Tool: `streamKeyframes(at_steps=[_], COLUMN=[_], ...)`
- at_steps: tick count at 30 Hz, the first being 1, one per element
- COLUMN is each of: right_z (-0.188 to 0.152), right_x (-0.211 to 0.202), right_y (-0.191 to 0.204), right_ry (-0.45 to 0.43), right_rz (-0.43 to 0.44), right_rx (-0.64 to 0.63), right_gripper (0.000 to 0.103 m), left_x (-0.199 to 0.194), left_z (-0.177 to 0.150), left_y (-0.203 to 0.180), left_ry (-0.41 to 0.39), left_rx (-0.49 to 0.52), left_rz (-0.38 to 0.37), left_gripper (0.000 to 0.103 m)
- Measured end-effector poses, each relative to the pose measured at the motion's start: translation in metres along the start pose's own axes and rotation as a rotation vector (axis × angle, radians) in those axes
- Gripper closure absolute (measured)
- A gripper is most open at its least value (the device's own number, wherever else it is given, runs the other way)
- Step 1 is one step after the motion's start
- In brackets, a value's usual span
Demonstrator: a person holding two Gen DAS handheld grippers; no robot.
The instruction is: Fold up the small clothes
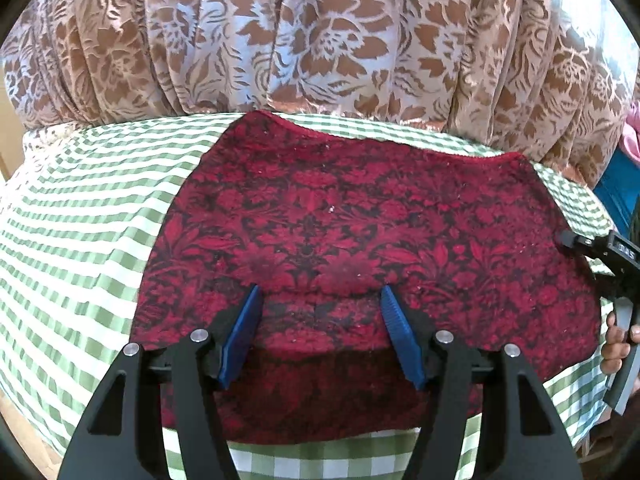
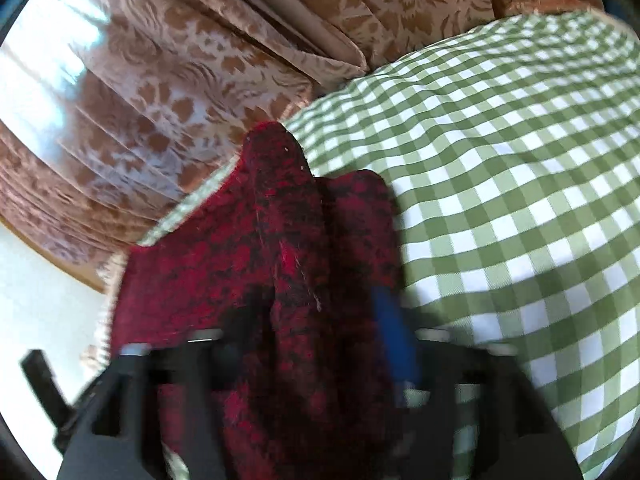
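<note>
In the right wrist view, motion blur smears the right gripper [image 2: 320,344]; the red cloth [image 2: 280,260] hides its 9 o'clock finger, leaving its grip unreadable.

Fuzzy red cloth [image 1: 360,216], smooth gingham tablecloth [image 1: 80,220]

I see a dark red cloth [image 1: 360,216] with a black floral damask pattern at centre, on a green-and-white gingham tablecloth [image 1: 80,216]. At twelve o'clock hangs a beige curtain [image 1: 320,36] with brown leaf motifs. My left gripper [image 1: 320,304] is black with blue pads [image 1: 242,336].
</note>
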State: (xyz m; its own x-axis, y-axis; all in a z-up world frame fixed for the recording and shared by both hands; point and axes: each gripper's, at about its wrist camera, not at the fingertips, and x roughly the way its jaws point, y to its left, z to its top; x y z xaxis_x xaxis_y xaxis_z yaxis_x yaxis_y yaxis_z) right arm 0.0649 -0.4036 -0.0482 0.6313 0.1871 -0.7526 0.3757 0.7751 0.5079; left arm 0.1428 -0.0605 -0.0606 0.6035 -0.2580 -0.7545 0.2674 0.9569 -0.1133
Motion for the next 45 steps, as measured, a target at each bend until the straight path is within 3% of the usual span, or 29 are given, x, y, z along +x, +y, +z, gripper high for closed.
streamKeyframes(at_steps=[2,7,13,17,21,34,45], right_z=[-0.002,-0.017,-0.028,-0.029,-0.026,-0.007,-0.016], right_x=[-0.002,0.013,0.019,0.020,0.008,-0.032,0.004], right_y=[0.000,-0.007,0.004,0.014,0.029,0.128,0.263], right_ry=[-0.004,0.100,0.167,0.194,0.179,0.135,0.184], right_rz=[0.010,0.101,0.160,0.139,0.170,0.237,0.180], right_rx=[0.005,0.038,0.000,-0.041,-0.071,-0.164,-0.402], right_gripper=[0.026,0.024,0.023,0.049,0.058,0.067,0.069], left_x=[-0.005,-0.014,0.006,0.018,0.019,0.020,0.017], left_z=[0.000,0.000,-0.003,-0.005,-0.007,-0.007,-0.010], left_y=[0.002,-0.007,-0.030,-0.040,-0.040,-0.027,0.004], left_ry=[-0.010,-0.034,0.021,0.030,0.032,0.033,0.024], left_rx=[-0.017,-0.010,0.044,0.081,0.092,0.033,-0.068], left_rz=[-0.008,-0.051,-0.067,-0.022,-0.013,-0.066,-0.193], left_gripper=[0.041,0.042,0.043,0.042,0.042,0.042,0.046])
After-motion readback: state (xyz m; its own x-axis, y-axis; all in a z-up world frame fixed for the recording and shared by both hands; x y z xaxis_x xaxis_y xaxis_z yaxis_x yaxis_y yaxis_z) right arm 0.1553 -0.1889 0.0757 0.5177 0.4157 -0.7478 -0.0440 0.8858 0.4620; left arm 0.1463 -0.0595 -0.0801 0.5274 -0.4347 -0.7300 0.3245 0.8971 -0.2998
